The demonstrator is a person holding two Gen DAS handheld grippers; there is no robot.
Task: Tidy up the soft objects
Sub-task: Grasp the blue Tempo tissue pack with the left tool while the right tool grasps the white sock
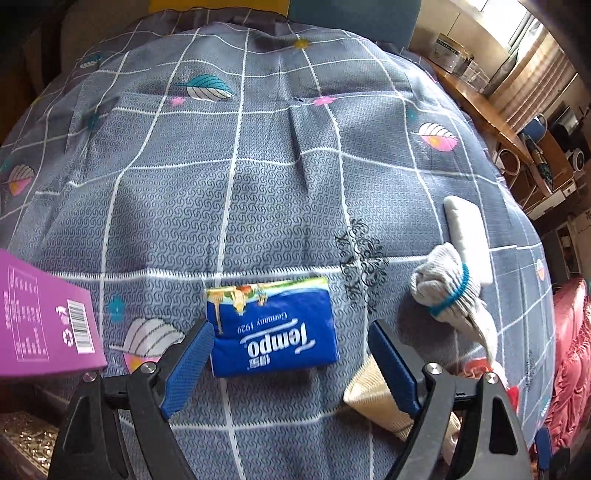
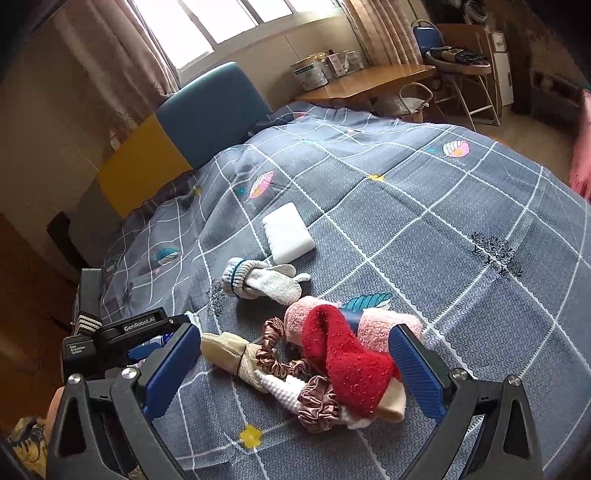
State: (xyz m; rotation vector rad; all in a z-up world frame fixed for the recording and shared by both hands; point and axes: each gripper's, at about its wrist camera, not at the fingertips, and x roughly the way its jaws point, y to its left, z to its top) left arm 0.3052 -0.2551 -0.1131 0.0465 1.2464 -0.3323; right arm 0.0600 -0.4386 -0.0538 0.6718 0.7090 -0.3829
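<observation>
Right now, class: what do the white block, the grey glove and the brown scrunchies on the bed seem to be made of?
White block: probably foam sponge, matte and fine-pored with soft edges.
Grey glove: knitted yarn, likely cotton; ribbed cuff with a teal band.
Brown scrunchies: satin-like fabric, glossy gathered folds.

A grey quilt (image 2: 424, 229) with a white grid and leaf prints fills the middle of both views; behind it, at upper left of the right wrist view, stands a headboard (image 2: 207, 118) in blue and yellow, with curtains (image 2: 107, 48) and a bright window (image 2: 207, 22) above. At upper right a wooden desk (image 2: 373, 83) carries metal tins (image 2: 310, 74), and a folding chair (image 2: 458, 62) stands beside it; a purple box (image 1: 44, 317) shows at the left edge of the left wrist view.
</observation>
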